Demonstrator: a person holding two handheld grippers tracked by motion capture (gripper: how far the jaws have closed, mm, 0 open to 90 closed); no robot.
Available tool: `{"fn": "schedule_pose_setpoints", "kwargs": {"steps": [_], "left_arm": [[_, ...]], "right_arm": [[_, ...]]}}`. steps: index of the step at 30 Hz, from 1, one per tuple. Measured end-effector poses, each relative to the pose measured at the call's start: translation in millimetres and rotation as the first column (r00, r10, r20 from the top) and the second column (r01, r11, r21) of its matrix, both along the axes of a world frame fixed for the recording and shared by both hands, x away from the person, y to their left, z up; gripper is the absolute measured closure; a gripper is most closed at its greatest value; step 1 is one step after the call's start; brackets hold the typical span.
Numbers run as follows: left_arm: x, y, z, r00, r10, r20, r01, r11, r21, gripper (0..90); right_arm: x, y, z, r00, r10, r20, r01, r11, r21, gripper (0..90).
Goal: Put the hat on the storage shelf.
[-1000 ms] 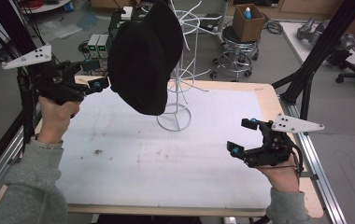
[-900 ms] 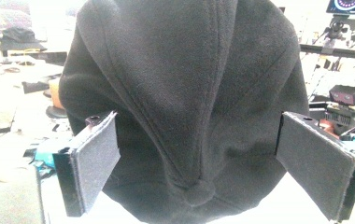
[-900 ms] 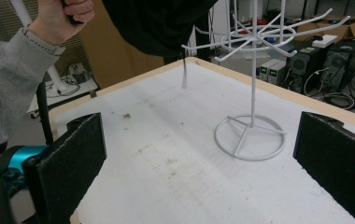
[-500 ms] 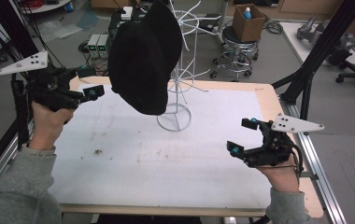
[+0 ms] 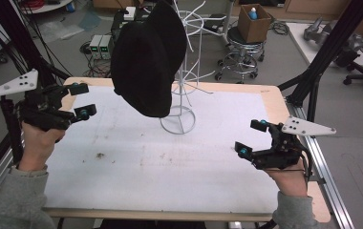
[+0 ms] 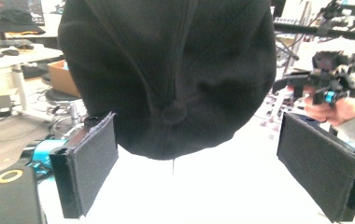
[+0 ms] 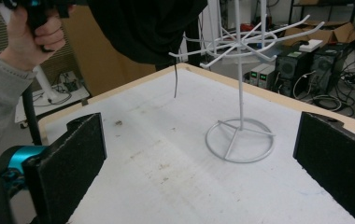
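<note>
A black cap (image 5: 148,57) hangs from the upper arms of a white wire rack (image 5: 185,81) that stands at the back middle of the table. My left gripper (image 5: 83,100) is open, held above the table a short way left of the cap and apart from it. In the left gripper view the cap (image 6: 166,70) hangs beyond the spread pads (image 6: 91,163), crown button facing me. My right gripper (image 5: 250,138) is open and empty over the table's right side. In the right gripper view it faces the rack's ring base (image 7: 240,137).
The white table top (image 5: 170,167) has a wooden rim and a few dark smudges near the left middle. Black frame posts (image 5: 323,62) rise at the back right and the far left. A stool and a cardboard box (image 5: 253,21) stand on the floor behind.
My left gripper has drawn back to the left and towards me, away from the cap. The cap still hangs on the rack. My right gripper has stayed put.
</note>
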State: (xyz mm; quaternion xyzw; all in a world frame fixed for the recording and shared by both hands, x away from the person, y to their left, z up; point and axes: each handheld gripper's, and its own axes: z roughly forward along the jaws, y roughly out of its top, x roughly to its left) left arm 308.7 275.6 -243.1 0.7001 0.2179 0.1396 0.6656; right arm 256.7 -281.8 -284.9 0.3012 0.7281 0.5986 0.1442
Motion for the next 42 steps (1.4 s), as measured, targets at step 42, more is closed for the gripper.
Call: {"fn": "schedule_pose_setpoints", "kwargs": {"steps": [42], "left_arm": [[-35.1,26.8,-38.5,0.9978,0.067,0.000,-0.067,0.9978,-0.003,12.9]], "right_arm": [[-2.8,-7.5,0.8,0.9974,-0.070,0.017,0.069,0.998,0.009,1.5]]}}
